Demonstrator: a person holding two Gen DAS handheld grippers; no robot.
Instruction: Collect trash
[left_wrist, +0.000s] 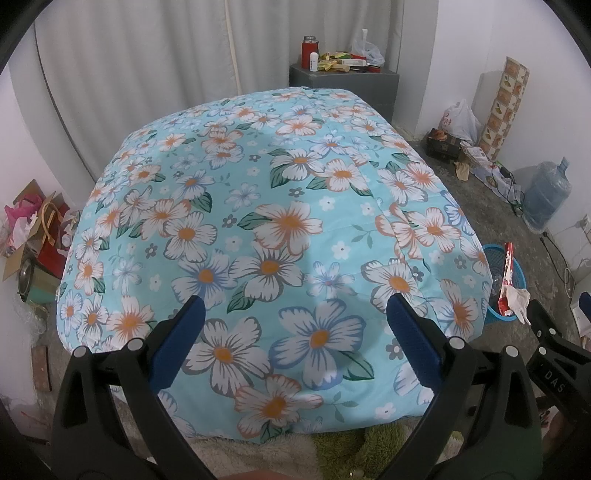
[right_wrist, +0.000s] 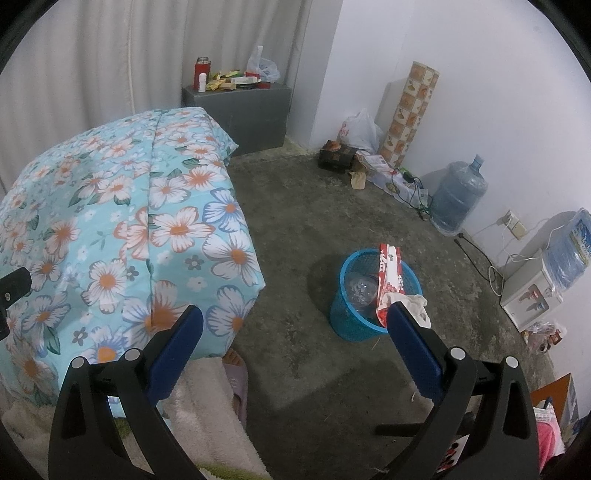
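Note:
A blue mesh wastebasket (right_wrist: 356, 321) stands on the concrete floor right of the bed; in the left wrist view the wastebasket (left_wrist: 496, 258) shows at the right edge. Inside it are a red-and-white wrapper (right_wrist: 389, 280), a crumpled white tissue (right_wrist: 415, 308) and a clear plastic bottle (right_wrist: 360, 288). My right gripper (right_wrist: 295, 315) is open with nothing between its fingers, hovering near the basket, its right fingertip in front of the rim. My left gripper (left_wrist: 295, 304) is open and empty over the floral bedspread (left_wrist: 258, 229).
A grey cabinet (right_wrist: 240, 107) with bottles and packets stands behind the bed. Bags, boxes, cables and a water jug (right_wrist: 458, 195) line the right wall, with a water dispenser (right_wrist: 532, 295). Boxes and bags (left_wrist: 33, 236) sit left of the bed. A slippered foot (right_wrist: 234, 373) is near.

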